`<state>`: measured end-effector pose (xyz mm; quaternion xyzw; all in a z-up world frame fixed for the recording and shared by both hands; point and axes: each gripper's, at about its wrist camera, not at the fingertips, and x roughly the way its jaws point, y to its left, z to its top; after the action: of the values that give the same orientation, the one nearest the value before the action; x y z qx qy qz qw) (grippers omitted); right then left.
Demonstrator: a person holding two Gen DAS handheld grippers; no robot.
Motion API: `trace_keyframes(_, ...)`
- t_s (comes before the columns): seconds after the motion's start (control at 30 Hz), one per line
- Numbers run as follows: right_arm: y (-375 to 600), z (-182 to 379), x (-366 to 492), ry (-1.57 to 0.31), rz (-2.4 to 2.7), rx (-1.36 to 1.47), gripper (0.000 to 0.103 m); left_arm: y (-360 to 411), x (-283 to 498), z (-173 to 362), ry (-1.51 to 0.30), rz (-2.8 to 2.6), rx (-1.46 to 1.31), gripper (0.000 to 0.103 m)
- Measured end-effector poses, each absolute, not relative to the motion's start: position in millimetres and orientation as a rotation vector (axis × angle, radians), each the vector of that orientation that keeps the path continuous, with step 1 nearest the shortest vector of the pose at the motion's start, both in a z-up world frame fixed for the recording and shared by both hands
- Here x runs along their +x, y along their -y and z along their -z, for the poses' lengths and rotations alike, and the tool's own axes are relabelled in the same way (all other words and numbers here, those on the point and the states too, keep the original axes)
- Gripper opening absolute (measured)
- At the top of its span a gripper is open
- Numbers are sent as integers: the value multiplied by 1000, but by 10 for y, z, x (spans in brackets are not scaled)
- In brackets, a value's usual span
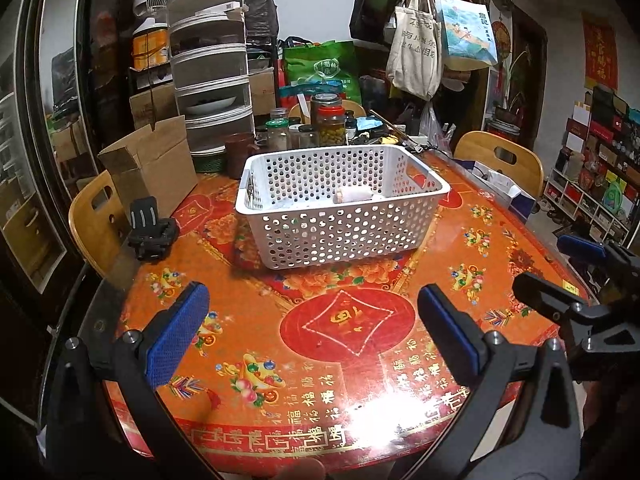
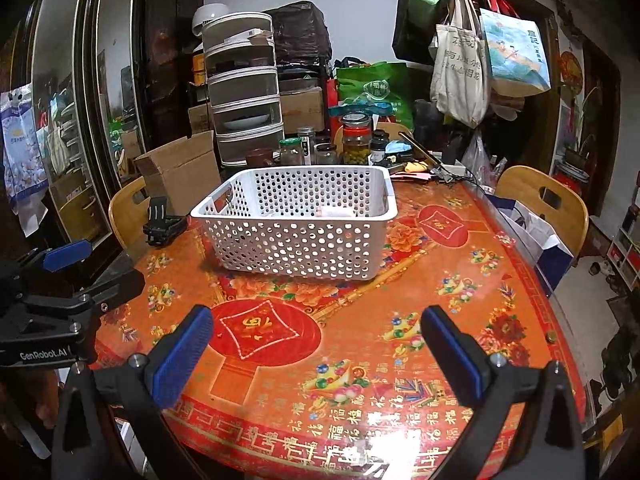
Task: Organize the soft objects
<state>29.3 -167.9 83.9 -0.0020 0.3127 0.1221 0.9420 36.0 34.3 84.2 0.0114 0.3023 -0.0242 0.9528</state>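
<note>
Now, left wrist view: the left gripper [image 1: 312,332] hangs over the near edge of the round red-and-gold patterned table [image 1: 340,360], blue pads spread wide, holding nothing.
Basket: the white perforated plastic basket [image 1: 340,208] stands mid-table, toward the far edge, well apart from the pads.
Soft things: a pale rolled cloth-like item [image 1: 354,194] lies inside, by the basket's right wall; what else is in there I cannot tell.
Other gripper: the right gripper [image 1: 576,280] shows at the right edge, just beside.
Right wrist view: the right gripper [image 2: 316,344] is likewise spread wide and empty over the near edge; the basket [image 2: 296,232] sits ahead; a pale item [image 2: 334,212] shows within.
Loose items: none visible on the tabletop.
Doing it well: likely the sorting is nearly done; if tidying inside, reach over the rim, pinch gently, steady the light basket with the other gripper.
</note>
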Motion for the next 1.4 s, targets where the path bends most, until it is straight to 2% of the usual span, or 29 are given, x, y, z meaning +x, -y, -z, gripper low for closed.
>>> trace_keyframes(1.4,1663,-882,250,-632,-266,-10,103,-278,392,-741,-629,56,30,103)
